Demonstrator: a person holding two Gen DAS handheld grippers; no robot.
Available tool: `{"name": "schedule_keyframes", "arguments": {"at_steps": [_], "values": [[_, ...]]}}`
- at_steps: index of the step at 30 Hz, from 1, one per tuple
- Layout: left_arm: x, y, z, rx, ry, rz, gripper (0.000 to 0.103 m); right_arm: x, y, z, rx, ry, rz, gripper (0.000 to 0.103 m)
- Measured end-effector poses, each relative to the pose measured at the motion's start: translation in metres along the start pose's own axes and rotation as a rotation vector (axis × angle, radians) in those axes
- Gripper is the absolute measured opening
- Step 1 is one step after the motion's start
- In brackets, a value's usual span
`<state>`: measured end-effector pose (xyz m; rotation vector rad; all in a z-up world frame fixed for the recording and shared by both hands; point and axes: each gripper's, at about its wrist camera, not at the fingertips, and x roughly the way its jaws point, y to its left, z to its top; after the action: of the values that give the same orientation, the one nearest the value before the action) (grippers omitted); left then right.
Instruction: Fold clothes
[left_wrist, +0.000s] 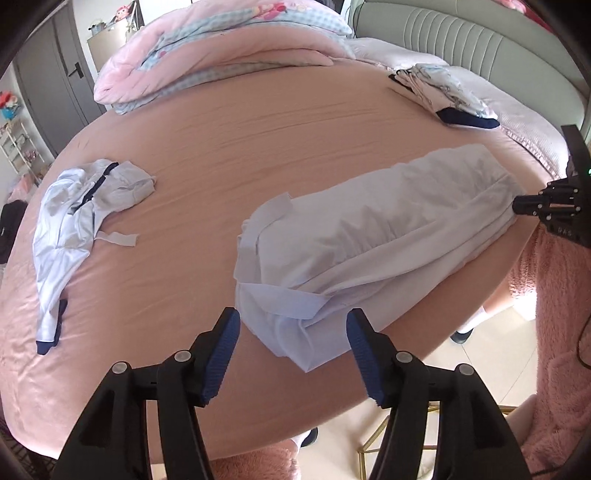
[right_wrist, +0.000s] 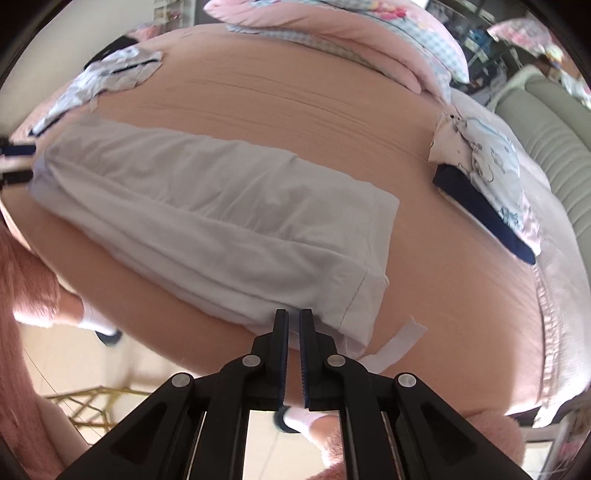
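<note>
The pale folded garment (left_wrist: 369, 236) is laid mid-frame on the pink bed (left_wrist: 221, 147); soft, light, floppy stuff, best pinched at a hemmed corner. The left tool (left_wrist: 291, 332) is spread and empty, while the right tool (right_wrist: 293, 317) is pressed together on the hem.

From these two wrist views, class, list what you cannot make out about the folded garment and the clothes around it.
- Right gripper, right wrist view: whether its nearly closed pads pinch the folded pale grey-white garment; the hem hides the tips.
- Folded stack of printed white and navy clothes, left wrist view: item count; too small.
- Crumpled white shirt with navy trim, right wrist view: blurred.
- Garment type: folds hide it.
</note>
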<state>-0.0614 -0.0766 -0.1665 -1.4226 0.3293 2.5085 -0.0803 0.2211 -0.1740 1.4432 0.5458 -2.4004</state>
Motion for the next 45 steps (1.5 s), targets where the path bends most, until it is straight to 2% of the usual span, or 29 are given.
{"name": "schedule_keyframes", "arguments": {"at_steps": [1, 2, 3, 6, 10, 14, 19, 23, 26, 29, 30, 31, 32, 33, 35, 36, 38, 39, 40, 42, 43, 45], "values": [[0.006, -0.004, 0.0, 0.004, 0.013, 0.011, 0.045, 0.0, 0.001, 0.003, 0.015, -0.008, 0.013, 0.005], [0.012, -0.007, 0.001, 0.011, 0.03, 0.027, 0.025, 0.003, 0.002, 0.007, 0.013, -0.011, 0.024, 0.005], [0.016, -0.009, 0.001, 0.018, 0.038, 0.048, 0.019, 0.007, 0.009, 0.007, 0.0, -0.003, 0.025, 0.008], [0.016, -0.014, 0.005, 0.03, 0.014, 0.116, 0.01, 0.012, 0.025, 0.012, -0.06, -0.029, -0.01, 0.01], [-0.014, -0.01, 0.01, 0.055, -0.071, 0.238, 0.008, 0.005, 0.029, 0.019, -0.063, -0.085, -0.052, 0.005], [-0.027, 0.001, 0.01, 0.07, -0.092, 0.286, 0.008, -0.001, 0.013, 0.025, -0.021, -0.131, -0.073, 0.004], [-0.032, 0.004, 0.002, 0.094, -0.101, 0.216, 0.008, -0.004, -0.011, 0.025, 0.001, -0.157, -0.098, 0.004], [-0.028, -0.001, -0.007, 0.12, -0.064, 0.16, 0.008, -0.001, -0.019, 0.006, -0.017, -0.099, -0.161, 0.004], [-0.029, 0.001, -0.007, 0.092, -0.03, 0.14, 0.008, 0.011, -0.046, -0.005, 0.113, -0.011, -0.098, 0.004], [-0.04, 0.002, -0.002, 0.029, -0.052, 0.152, 0.009, 0.003, -0.071, -0.005, 0.246, -0.022, 0.042, 0.007], [-0.045, 0.001, -0.001, 0.009, -0.072, 0.153, 0.011, -0.002, -0.066, -0.004, 0.226, -0.038, 0.06, 0.009], [-0.049, 0.0, 0.001, -0.01, -0.093, 0.155, 0.013, -0.008, -0.061, -0.003, 0.203, -0.055, 0.077, 0.016], [-0.052, -0.002, 0.003, -0.028, -0.115, 0.157, 0.022, -0.009, -0.051, 0.0, 0.157, -0.07, 0.072, 0.023], [-0.052, -0.005, 0.005, -0.047, -0.136, 0.151, 0.039, -0.009, -0.04, 0.002, 0.109, -0.085, 0.066, 0.035], [-0.041, -0.01, 0.01, -0.079, -0.157, 0.091, 0.052, -0.005, -0.02, 0.008, 0.022, -0.097, 0.039, 0.037], [-0.035, -0.012, 0.012, -0.094, -0.164, 0.057, 0.052, 0.0, -0.011, 0.011, -0.017, -0.093, 0.017, 0.037], [-0.022, -0.018, 0.019, -0.098, -0.16, 0.016, 0.052, 0.009, 0.005, 0.015, -0.077, -0.1, -0.002, 0.036], [-0.016, -0.021, 0.024, -0.089, -0.16, 0.007, 0.052, 0.015, 0.011, 0.017, -0.107, -0.093, -0.021, 0.029], [-0.012, -0.024, 0.028, -0.085, -0.162, 0.001, 0.052, 0.021, 0.015, 0.018, -0.129, -0.087, -0.056, 0.017], [-0.006, -0.027, 0.038, -0.087, -0.167, -0.009, 0.052, 0.023, 0.015, 0.018, -0.13, -0.094, -0.093, 0.005], [-0.004, -0.028, 0.042, -0.09, -0.169, -0.013, 0.052, 0.018, 0.01, 0.018, -0.109, -0.114, -0.111, 0.002], [-0.002, -0.027, 0.047, -0.109, -0.181, -0.016, 0.052, 0.007, 0.001, 0.017, -0.065, -0.156, -0.146, 0.001]]}}
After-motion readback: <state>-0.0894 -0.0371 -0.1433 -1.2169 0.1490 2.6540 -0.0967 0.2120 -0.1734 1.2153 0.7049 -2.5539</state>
